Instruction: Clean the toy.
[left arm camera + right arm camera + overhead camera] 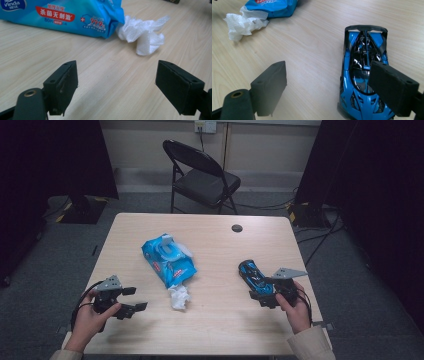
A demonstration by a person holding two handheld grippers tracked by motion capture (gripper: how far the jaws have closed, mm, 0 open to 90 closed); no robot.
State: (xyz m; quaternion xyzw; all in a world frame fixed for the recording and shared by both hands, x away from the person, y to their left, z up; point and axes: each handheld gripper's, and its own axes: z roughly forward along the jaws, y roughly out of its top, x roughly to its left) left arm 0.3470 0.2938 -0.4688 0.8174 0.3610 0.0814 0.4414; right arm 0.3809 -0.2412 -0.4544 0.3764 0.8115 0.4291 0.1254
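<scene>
A blue pack of wet wipes (167, 257) lies near the table's middle, with a crumpled white tissue (179, 297) just in front of its near end. My left gripper (135, 298) stands open at the front left, jaws pointing right toward the tissue (145, 35) and the pack (62, 15), nothing between them (116, 82). A blue and black toy car (252, 275) rests at the right. My right gripper (260, 294) hovers open over the car's near end. In the right gripper view the car (359, 50) lies partly under the right jaw, and the gap between the jaws (327, 85) holds only bare table.
A small dark round disc (237, 228) sits at the table's far edge. A black folding chair (202, 175) stands behind the wooden table (220, 330). Dark curtains flank both sides, and cables run on the floor at the right.
</scene>
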